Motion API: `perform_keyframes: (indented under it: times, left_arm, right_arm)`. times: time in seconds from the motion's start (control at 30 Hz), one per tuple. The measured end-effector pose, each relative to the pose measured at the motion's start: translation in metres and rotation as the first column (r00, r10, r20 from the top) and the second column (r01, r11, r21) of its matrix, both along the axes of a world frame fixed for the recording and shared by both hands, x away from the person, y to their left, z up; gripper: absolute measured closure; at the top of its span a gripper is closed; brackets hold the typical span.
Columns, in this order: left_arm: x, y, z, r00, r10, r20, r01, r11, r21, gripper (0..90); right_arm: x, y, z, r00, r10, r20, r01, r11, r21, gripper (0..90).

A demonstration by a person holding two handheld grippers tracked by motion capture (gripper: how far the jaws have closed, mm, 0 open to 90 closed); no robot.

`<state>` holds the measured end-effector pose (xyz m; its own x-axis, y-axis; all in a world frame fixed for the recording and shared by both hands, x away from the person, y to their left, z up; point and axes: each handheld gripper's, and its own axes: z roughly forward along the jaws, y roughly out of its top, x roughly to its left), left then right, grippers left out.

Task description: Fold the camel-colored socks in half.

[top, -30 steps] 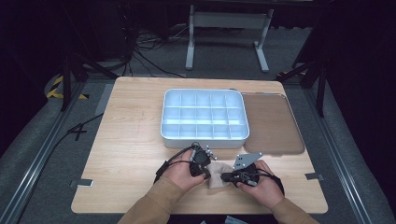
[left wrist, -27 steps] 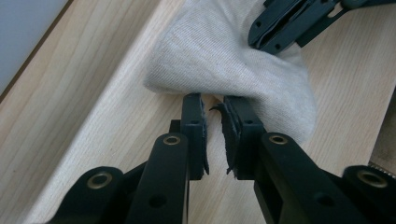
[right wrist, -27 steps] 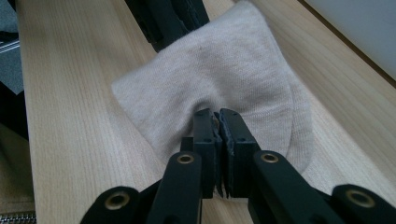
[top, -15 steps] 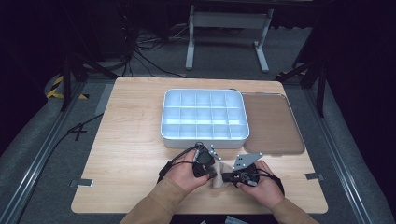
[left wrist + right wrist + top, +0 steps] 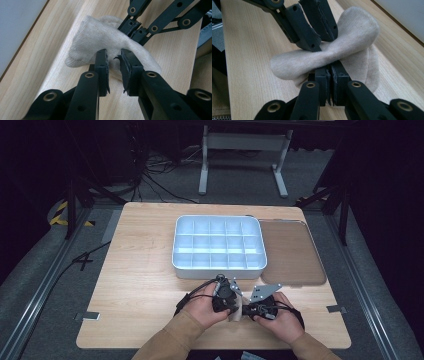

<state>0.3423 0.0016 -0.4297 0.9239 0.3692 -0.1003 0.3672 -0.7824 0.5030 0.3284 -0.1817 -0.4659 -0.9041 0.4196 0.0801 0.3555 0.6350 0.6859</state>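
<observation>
Item: beige sock (image 5: 324, 56), lying at the table's (image 5: 140, 270) near edge between my hands. Soft, light, limp; probably bunches, so grip a gathered fold. My right gripper (image 5: 331, 72) pinches its middle; my left gripper (image 5: 113, 65), jaws just opening, stands released over it.

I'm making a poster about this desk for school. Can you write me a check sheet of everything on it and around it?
Surface: wooden table, bare at the left.
Job's things: beige sock bunched on the table near the front edge, between both grippers.
Clutter: white divided tray with nothing seen in its compartments; brown lid flat beside it.
Grippers: right gripper shut on the sock; left gripper has just been opening, a gap between its jaws, the sock in front of them.
Cables: black cable by the left hand; more on the floor.
Surroundings: grey floor, metal stand behind the table.
</observation>
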Motion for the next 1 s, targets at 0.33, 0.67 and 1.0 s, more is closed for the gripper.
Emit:
perform_keyframes:
  times: [0.33,0.67,1.0]
  left_arm:
    - [0.001,0.002,0.002,0.9999,0.017,0.003,-0.017,0.9998,0.011,76.8]
    - [0.001,0.001,0.003,1.0,0.008,0.004,-0.008,0.9999,0.015,76.6]
    - [0.0,0.0,0.003,0.9999,0.011,0.004,-0.011,0.9999,0.012,76.6]
  right_arm:
    - [-0.001,-0.005,0.009,0.9999,-0.015,0.0,0.015,1.0,-0.008,81.2]
    - [0.005,-0.04,0.033,0.9943,-0.106,0.011,0.107,0.994,-0.031,82.5]
    - [0.007,-0.038,0.016,0.9941,-0.098,-0.045,0.092,0.988,-0.123,84.2]
